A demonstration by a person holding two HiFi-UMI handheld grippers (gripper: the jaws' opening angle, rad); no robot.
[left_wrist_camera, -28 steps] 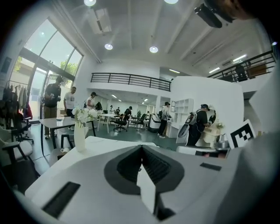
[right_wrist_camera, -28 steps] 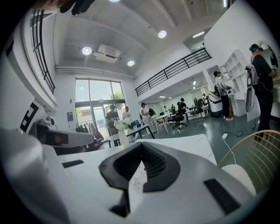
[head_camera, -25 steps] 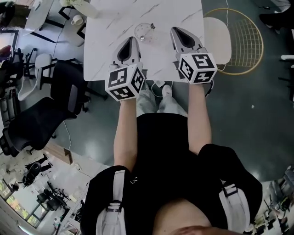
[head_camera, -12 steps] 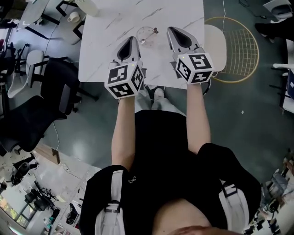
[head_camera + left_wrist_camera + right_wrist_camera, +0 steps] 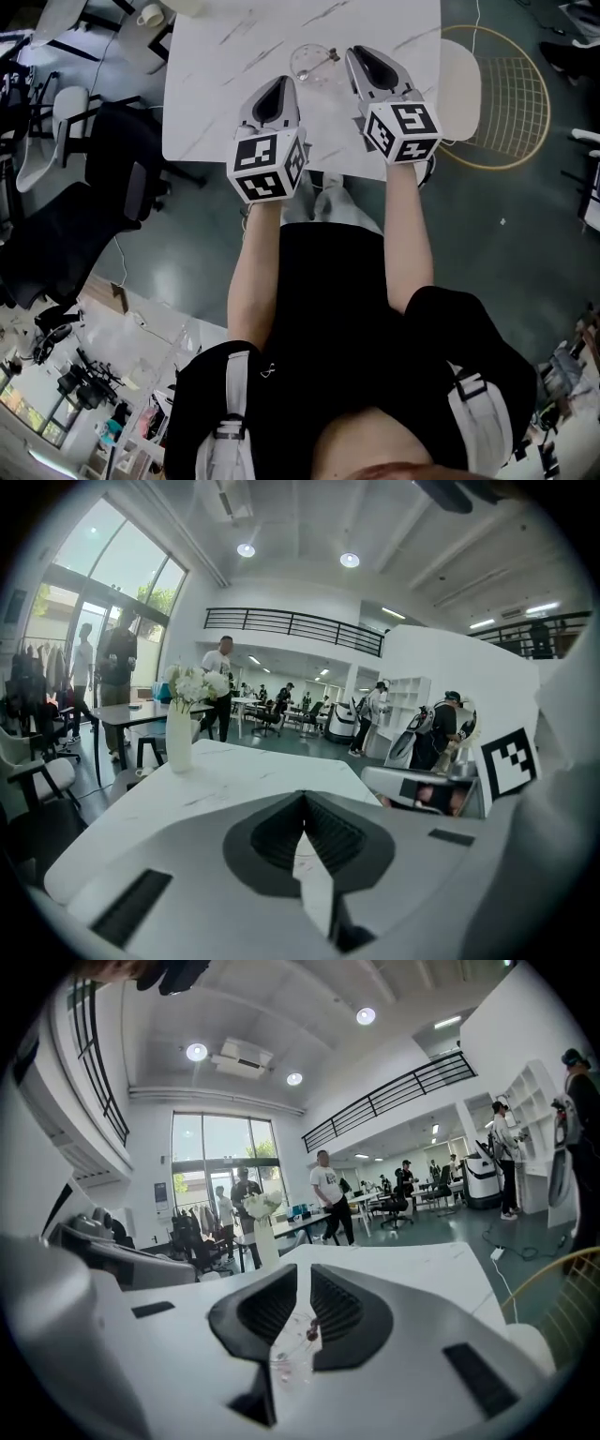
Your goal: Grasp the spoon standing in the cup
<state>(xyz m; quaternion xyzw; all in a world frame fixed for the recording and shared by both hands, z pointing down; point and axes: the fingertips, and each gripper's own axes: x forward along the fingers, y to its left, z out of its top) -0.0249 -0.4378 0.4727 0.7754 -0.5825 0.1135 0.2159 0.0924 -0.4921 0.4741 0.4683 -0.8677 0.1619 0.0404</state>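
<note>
A clear glass cup (image 5: 307,66) stands on the white marble table (image 5: 216,103), with a spoon (image 5: 325,58) leaning in it, handle toward the right. My right gripper (image 5: 355,52) hovers just right of the cup. In the right gripper view its jaws (image 5: 306,1270) stand a little apart and are opening. Nothing is between them; the cup (image 5: 289,1352) and spoon (image 5: 309,1332) show ahead through the gap. My left gripper (image 5: 280,83) is shut and empty, near and left of the cup. Its closed tips (image 5: 302,799) point over bare tabletop.
A white vase of flowers (image 5: 178,735) stands at the table's far end. Black office chairs (image 5: 84,225) sit left of the table. A white seat with a gold wire frame (image 5: 492,89) stands on its right. People stand and walk in the hall beyond.
Both grippers have crept forward over the table. The right gripper's tip now lies closer to the cup and spoon handle than a second ago.
</note>
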